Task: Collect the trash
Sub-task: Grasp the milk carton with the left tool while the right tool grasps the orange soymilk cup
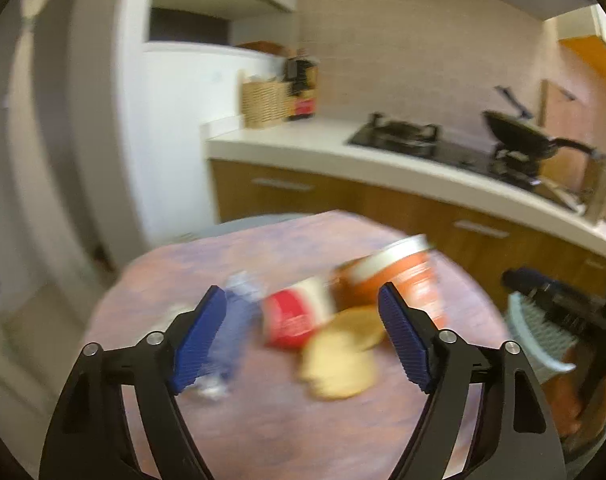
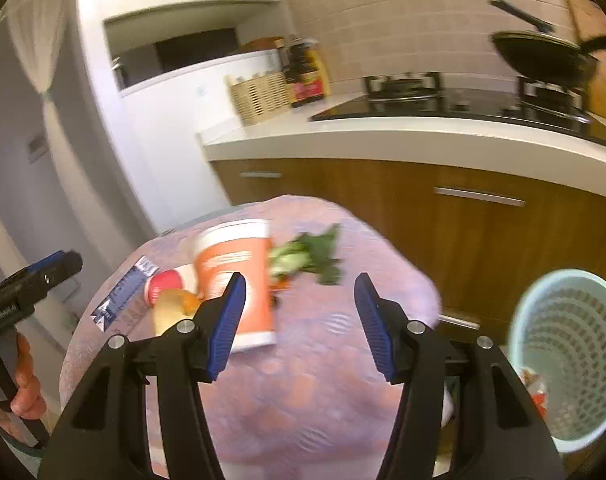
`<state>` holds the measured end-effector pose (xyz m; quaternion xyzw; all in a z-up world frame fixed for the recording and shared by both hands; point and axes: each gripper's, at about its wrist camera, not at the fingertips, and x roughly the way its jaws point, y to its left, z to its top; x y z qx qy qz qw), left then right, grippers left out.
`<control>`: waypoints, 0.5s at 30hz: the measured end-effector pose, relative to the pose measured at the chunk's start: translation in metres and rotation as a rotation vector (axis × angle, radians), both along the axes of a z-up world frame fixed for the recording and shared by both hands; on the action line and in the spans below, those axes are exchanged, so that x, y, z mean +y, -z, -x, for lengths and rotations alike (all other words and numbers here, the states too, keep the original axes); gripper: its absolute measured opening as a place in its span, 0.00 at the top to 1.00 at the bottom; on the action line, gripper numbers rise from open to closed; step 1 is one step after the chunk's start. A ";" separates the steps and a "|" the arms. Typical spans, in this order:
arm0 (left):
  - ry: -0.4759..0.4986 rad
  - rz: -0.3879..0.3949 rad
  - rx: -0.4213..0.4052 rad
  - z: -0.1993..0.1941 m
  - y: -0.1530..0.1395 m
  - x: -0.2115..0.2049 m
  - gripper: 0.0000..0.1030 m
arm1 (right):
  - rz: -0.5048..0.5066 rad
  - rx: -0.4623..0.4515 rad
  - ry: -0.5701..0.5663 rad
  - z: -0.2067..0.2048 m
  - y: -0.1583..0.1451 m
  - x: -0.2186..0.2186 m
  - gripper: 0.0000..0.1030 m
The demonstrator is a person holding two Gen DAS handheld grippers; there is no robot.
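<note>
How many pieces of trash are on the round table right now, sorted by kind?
Cups: 2, the orange cup lying on its side and the red cup
Wrappers: 1, the blue wrapper
Vegetable scraps: 1, the leafy greens
Yellowish peels or slices: 2, blurred
Total: 6

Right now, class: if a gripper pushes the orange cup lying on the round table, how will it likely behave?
The orange cup lies on its side, so it would probably roll. It looks like a light paper cup that may crush under a hard squeeze. Its smooth wall may slip.
</note>
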<state>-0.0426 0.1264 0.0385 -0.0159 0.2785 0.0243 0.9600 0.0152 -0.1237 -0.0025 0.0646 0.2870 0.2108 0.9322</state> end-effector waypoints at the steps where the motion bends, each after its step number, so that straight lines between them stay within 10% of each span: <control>1: -0.022 -0.009 0.017 0.002 0.007 0.013 0.25 | -0.002 -0.006 -0.010 -0.003 0.003 0.010 0.49; 15: -0.045 -0.081 0.130 -0.019 0.071 0.053 0.25 | 0.018 0.015 -0.010 -0.039 0.038 0.063 0.34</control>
